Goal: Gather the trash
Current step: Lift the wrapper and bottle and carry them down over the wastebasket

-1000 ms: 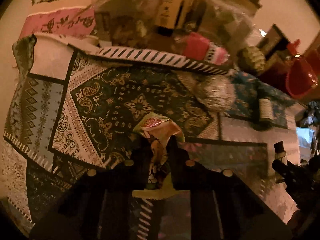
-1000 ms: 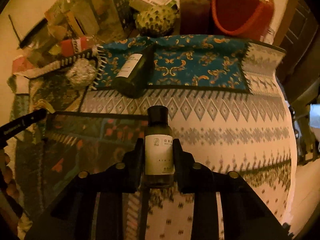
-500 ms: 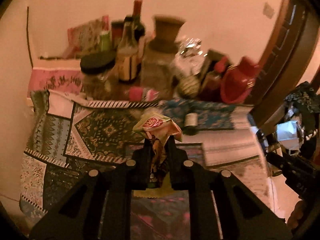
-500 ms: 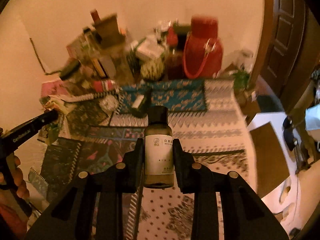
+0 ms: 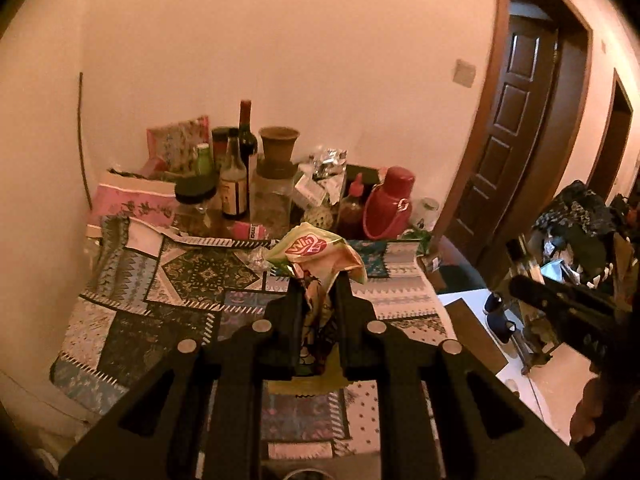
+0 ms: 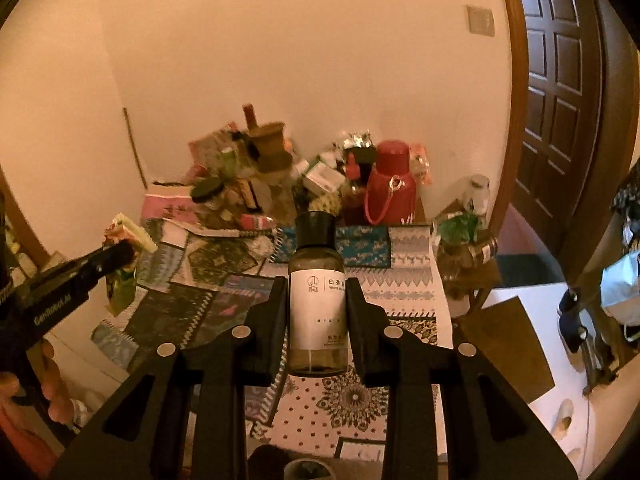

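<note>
Above the near edge of a table (image 6: 404, 280) draped in patchwork printed cloth, both tools hang clear of the surface. Left gripper (image 5: 316, 300): its black jaws are clamped on a crumpled, glossy snack wrapper (image 5: 316, 250), whose printed top fans out above the fingertips. Right gripper (image 6: 318, 304): its jaws are clamped on the sides of a small upright bottle (image 6: 318, 300), translucent brownish, cylindrical, with a white label and black cap. Front half of the cloth lies open; the far edge against the wall is crowded with bottles, jars, a clay-coloured pot and a red flask (image 6: 390, 186) with a loop handle. Something foil-like, perhaps a crumpled ball, lies on the cloth (image 5: 256, 260). Open floor and a dark panelled door (image 5: 516, 120) lie to the right.
</note>
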Motion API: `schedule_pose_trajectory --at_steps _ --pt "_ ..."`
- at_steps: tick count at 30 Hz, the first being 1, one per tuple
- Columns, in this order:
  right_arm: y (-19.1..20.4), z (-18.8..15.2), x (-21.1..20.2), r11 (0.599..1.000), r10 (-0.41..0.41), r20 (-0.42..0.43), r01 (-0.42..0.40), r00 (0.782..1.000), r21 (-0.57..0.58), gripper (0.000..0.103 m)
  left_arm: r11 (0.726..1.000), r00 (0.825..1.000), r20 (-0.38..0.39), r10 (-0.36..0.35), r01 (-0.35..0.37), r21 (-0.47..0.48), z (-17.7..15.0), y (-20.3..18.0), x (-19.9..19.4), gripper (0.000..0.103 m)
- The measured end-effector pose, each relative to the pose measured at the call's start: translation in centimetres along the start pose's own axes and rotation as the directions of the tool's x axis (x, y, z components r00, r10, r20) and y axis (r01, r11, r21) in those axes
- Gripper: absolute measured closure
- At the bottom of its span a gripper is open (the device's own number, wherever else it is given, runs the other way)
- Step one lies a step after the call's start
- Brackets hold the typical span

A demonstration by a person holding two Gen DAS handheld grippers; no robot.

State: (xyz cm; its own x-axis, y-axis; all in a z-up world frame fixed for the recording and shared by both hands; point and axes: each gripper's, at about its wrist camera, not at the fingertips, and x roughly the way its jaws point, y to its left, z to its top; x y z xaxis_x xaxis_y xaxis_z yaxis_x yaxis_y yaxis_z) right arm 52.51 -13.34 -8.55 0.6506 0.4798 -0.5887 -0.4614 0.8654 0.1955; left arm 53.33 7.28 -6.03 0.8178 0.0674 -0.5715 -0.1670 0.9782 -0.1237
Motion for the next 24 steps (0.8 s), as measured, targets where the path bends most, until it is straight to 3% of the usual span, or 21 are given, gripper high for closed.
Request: schedule_pose_trajectory --at_steps 6,14,24 --pt "1.5 -0.2 -4.1 0.999 0.031 0.065 -0.029 0.997 -0.023 0.077 1.0 0.998 0.07 -0.01 0.008 0.018 -0.7 -1.1 -5.7 0.09" --pt "5.0 -1.7 -9.2 1.0 0.019 0.149 -0.015 0.989 -0.027 0.077 0.994 0.984 0.154 -0.092 0.083 0.066 -1.6 -1.2 -11.6 0.09" --pt "11.2 -6.8 -13.9 0.999 -0.019 0.151 0.013 0.988 0.039 0.077 0.981 0.974 0.143 -0.176 0.16 0.111 -6.1 2.6 -19.4 0.09"
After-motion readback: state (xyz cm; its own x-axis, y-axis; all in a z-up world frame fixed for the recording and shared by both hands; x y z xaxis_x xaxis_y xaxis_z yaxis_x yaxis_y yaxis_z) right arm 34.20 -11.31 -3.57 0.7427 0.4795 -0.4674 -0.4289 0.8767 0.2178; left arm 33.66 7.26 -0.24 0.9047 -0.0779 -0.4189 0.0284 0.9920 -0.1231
